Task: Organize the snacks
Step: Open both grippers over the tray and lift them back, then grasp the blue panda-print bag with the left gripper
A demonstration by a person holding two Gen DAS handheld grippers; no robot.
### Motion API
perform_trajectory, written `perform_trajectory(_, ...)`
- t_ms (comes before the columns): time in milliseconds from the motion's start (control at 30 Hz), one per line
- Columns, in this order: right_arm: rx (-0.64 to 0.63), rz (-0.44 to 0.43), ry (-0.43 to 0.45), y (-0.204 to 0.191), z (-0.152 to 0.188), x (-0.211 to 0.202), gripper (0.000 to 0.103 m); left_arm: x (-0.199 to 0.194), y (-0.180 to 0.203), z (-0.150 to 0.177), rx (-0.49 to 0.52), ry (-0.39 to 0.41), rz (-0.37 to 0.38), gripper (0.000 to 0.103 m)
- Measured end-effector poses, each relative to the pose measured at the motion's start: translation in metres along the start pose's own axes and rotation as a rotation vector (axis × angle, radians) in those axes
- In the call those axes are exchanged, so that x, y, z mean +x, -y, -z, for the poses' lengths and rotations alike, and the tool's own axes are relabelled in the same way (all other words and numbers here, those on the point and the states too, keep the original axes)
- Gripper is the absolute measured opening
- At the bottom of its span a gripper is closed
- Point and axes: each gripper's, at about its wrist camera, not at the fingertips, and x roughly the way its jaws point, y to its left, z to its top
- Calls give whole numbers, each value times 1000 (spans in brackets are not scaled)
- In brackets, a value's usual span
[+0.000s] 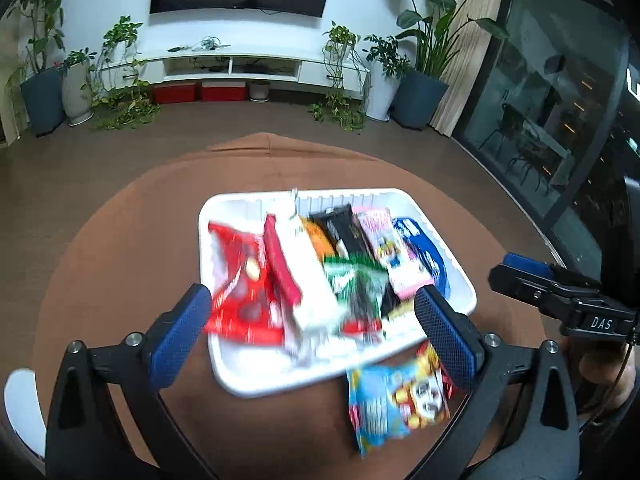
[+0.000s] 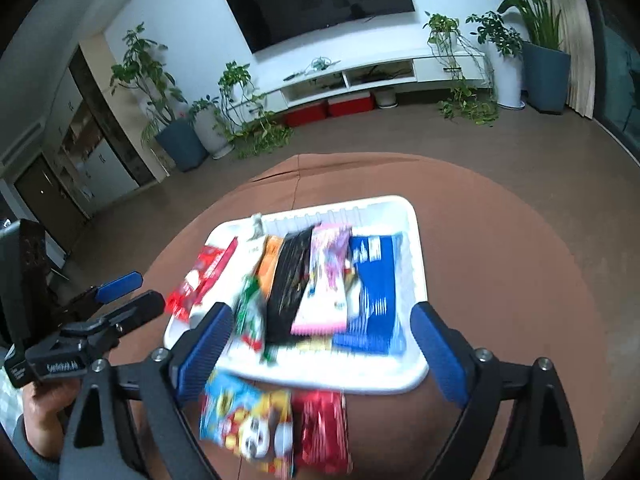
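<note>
A white tray [image 1: 248, 384] on the brown table holds several snack packets side by side: red [image 1: 240, 292], white [image 1: 308, 272], green [image 1: 356, 280], black [image 1: 344, 228], pink [image 1: 392, 256] and blue [image 1: 424, 252]. My left gripper [image 1: 316, 328] hovers open over the tray's near edge with nothing between its blue pads. The right gripper [image 2: 322, 344] is also open and empty above the tray [image 2: 416, 240]. On the cloth in front of the tray lie a blue-and-yellow cartoon packet [image 2: 248, 420] and a dark red packet [image 2: 324, 428]. The packets look blurred in both views.
The round table's brown cloth [image 1: 120, 240] has bare room left of and beyond the tray. A white chair back [image 1: 24, 408] is at the lower left. A person's hand [image 2: 40, 412] holds the left gripper [image 2: 132, 296]. Potted plants, a TV unit and a glass door stand further off.
</note>
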Motion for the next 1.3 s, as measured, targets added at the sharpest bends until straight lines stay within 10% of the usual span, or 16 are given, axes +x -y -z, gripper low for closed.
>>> perform_trajectory(367,52,-23,-71,-2,69,-18,92,-16,13,104,-26,-103,17,103)
perform_trajectory(633,170,-81,-124,15,86,-6,93,-11,41,107,123,-108,71,103)
perform_trajectory(1000,231,-119,-137,27,91,-5,93,18,118,92,794,-169,41,103)
perform_trajectory(1300,267,-146,-136,35,92,-6,93,69,122,81,917,-354,52,103)
